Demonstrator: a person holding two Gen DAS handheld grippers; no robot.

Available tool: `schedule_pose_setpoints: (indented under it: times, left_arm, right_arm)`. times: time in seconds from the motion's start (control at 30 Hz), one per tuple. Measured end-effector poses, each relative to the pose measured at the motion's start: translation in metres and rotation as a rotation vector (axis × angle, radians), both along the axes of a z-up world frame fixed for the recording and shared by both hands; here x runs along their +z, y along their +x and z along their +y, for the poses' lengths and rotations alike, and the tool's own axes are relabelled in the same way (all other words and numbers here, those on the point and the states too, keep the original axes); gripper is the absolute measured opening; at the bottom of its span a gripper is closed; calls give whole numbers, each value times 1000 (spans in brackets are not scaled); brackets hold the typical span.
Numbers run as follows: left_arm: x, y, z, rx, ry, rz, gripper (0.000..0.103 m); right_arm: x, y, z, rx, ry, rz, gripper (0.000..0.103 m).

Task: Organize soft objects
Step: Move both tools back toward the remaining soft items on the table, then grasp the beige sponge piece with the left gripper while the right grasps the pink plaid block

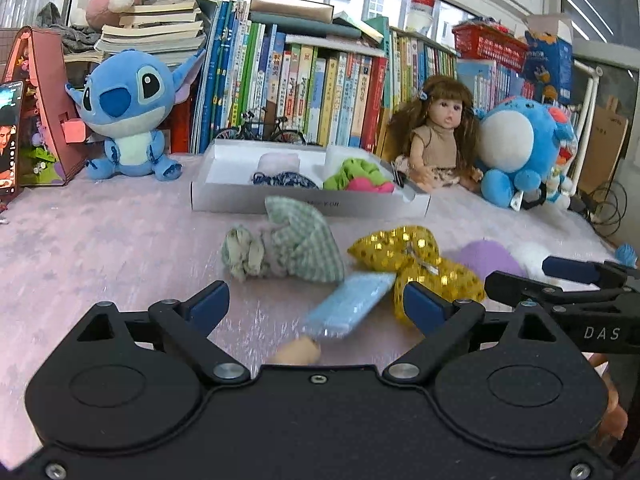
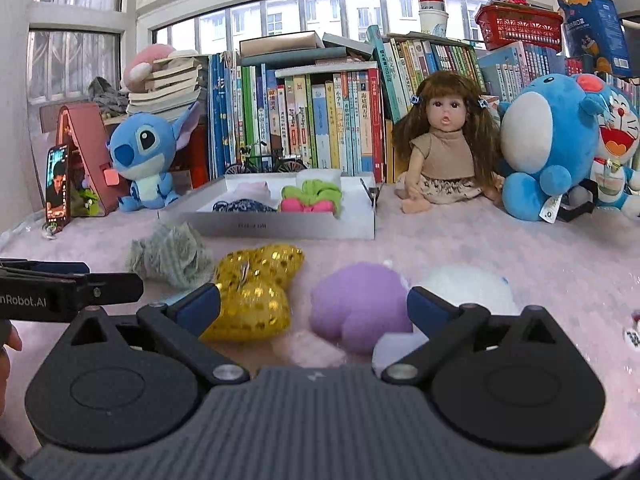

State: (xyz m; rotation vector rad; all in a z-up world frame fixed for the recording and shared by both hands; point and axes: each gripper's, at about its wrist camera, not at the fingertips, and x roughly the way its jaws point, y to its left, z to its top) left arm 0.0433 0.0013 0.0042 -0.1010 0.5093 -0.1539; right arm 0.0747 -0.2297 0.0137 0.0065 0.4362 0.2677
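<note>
I'm between picks: left gripper (image 1: 316,306) spread wide and empty over the blue pad (image 1: 348,306), right gripper (image 2: 314,308) wide too, nothing in it, the purple plush (image 2: 360,304) lying between its fingers. The tray (image 2: 280,226) sits toward the table's back edge, partly filled. Next, I'd guess, drop and pinch the plush squarely.

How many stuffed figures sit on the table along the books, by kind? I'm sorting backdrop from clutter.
Blue plush toys: 3 (big-eared plush, round plush, cat plush)
Dolls: 1 (long-haired doll)
Total: 4
</note>
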Motion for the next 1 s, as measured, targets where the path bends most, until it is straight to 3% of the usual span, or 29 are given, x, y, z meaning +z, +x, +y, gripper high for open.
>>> schedule_pose_setpoints:
  times: [0.1, 0.2, 0.3, 0.37, 0.5, 0.7, 0.97, 1.0]
  left_arm:
    - [-5, -4, 1, 8, 0, 20, 93]
    - [-9, -7, 4, 3, -25, 44, 86]
    - [-13, -8, 6, 4, -34, 63, 79]
    - [-15, -9, 7, 12, -37, 72, 68]
    - [-18, -10, 7, 18, -28, 81, 57]
    - [-20, -10, 5, 26, -12, 75, 48]
    - [-20, -12, 4, 16, 2, 71, 29]
    - [-20, -12, 5, 16, -1, 71, 29]
  right_arm:
    - [-4, -6, 2, 1, -24, -1, 102]
    - [-7, -12, 7, 23, -53, -1, 98]
    - [-9, -15, 13, 40, -85, 1, 93]
    - [-11, -16, 15, 51, -95, 5, 89]
    - [-14, -18, 20, 74, -110, 17, 74]
    - [-19, -11, 23, 49, -121, 40, 65]
    - [-21, -2, 24, 16, -143, 71, 64]
    - [-21, 0, 23, 13, -144, 80, 58]
